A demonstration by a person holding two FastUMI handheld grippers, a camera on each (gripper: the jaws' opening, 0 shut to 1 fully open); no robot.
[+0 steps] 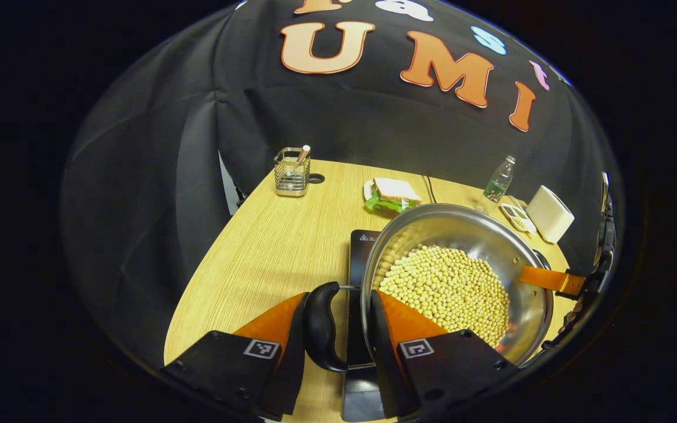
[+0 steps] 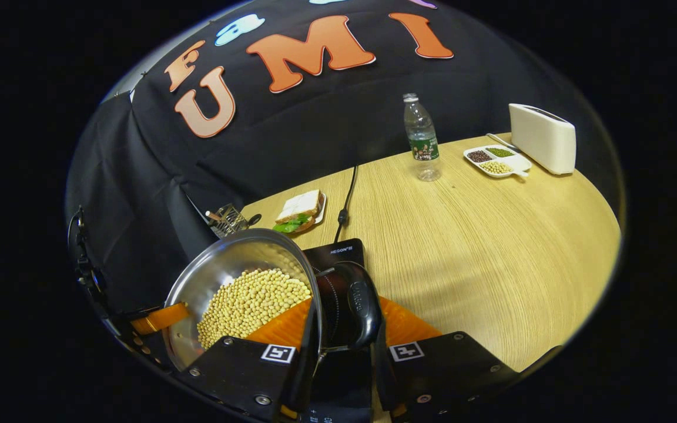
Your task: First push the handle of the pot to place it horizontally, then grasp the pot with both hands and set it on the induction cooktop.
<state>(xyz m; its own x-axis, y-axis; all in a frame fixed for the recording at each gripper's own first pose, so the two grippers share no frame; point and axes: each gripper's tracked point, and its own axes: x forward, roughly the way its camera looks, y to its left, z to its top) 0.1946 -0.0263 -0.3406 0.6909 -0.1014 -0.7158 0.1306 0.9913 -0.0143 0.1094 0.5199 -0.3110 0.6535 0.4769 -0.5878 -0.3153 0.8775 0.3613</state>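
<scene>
Left gripper view: fingers (image 1: pixel 368 329) straddle pot (image 1: pixel 462 235) rim, contact unclear | cooktop (image 1: pixel 362 244) mostly hidden

Sandwich (image 2: pixel 299 209), water bottle (image 2: pixel 421 138), toaster (image 2: pixel 543 138), bean tray (image 2: pixel 496 160), utensil holder (image 1: pixel 291 171) on table (image 2: pixel 491 235)

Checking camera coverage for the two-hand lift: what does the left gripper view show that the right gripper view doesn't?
Left gripper view: left claw clamping the round steel pot of yellow beans at its black left handle. Right gripper view: right claw at the black right handle; white divided tray fillings readable. Both: pot over the black induction cooktop, sandwich plate, clear water bottle, white toaster, light wooden table.
</scene>
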